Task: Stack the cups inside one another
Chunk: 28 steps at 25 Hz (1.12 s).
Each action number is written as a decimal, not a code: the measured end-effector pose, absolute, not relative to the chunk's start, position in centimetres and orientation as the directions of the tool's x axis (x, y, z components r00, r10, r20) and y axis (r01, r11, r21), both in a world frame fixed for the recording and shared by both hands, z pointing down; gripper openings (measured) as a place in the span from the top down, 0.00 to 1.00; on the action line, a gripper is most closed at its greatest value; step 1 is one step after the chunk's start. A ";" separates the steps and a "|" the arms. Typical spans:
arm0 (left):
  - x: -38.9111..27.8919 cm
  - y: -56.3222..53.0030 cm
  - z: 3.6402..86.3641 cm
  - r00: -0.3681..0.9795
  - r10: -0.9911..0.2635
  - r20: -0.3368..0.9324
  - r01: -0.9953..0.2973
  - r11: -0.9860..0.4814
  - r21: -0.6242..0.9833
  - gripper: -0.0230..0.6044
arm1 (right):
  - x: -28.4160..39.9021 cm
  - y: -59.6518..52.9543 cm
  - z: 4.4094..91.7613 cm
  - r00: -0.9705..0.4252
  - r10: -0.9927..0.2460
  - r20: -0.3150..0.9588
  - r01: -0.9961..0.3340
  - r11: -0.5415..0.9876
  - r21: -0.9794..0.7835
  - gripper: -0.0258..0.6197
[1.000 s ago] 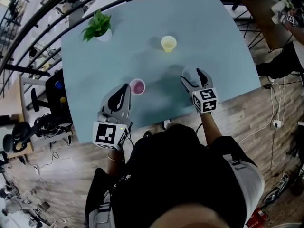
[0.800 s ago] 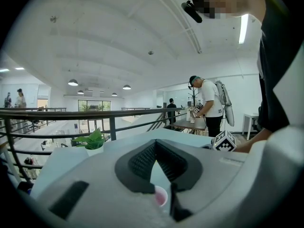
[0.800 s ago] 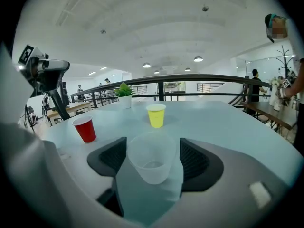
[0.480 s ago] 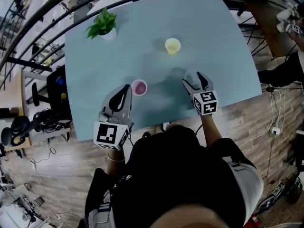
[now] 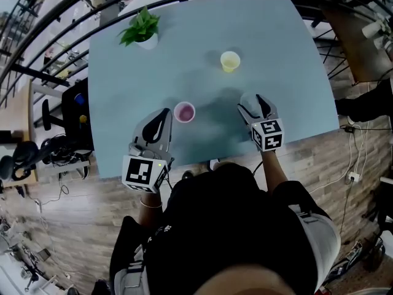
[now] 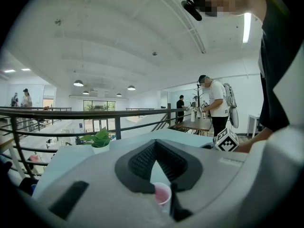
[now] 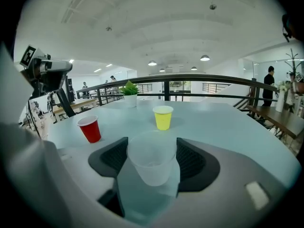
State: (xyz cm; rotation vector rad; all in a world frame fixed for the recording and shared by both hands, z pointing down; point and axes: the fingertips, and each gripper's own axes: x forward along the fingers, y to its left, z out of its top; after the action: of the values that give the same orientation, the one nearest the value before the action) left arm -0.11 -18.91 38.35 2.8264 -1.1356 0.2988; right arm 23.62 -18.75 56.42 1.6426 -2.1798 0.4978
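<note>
I find my right gripper [image 7: 152, 152] gripping the translucent plastic cup [image 7: 151, 170] near the blue table's [image 5: 276, 54] front edge, jaws just closing. I judge it light and crushable: hold gently below the rim. Left gripper [image 5: 161, 117] clenched, empty

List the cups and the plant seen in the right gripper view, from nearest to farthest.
clear cup → red cup → yellow cup → potted plant

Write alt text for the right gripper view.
The right gripper, jaws just closed in, clasps a clear plastic cup. Beyond, on the pale blue table, stand a yellow cup, a red cup to its left, and a potted plant.
</note>
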 end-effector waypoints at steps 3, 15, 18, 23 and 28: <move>-0.6 -18.9 38.2 0.701 -0.682 0.207 -0.698 -0.716 0.004 0.98 | 22.7 -19.1 55.5 -0.277 -0.836 0.473 -0.958 0.279 -0.068 0.46; -4.1 -18.9 37.5 0.669 -0.718 0.190 -0.733 -0.681 0.008 0.98 | 17.3 -20.8 50.2 -0.393 -0.838 0.378 -0.918 0.384 -0.101 0.46; -5.5 -19.0 37.3 0.650 -0.737 0.184 -0.751 -0.660 0.013 0.98 | 15.6 -21.5 49.1 -0.426 -0.830 0.360 -0.903 0.416 -0.108 0.46; -7.6 -18.8 37.5 0.618 -0.766 0.179 -0.780 -0.625 0.019 0.98 | 12.7 -22.4 48.0 -0.483 -0.806 0.343 -0.872 0.479 -0.103 0.46; -9.8 -18.7 37.9 0.583 -0.792 0.182 -0.808 -0.589 0.024 0.98 | 9.6 -22.9 47.3 -0.543 -0.771 0.334 -0.834 0.541 -0.105 0.46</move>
State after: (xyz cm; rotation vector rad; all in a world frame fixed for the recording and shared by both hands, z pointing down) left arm -9.76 -18.75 37.85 2.7009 -1.3702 0.2319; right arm 9.57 -22.95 47.34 1.3456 -2.5327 0.3696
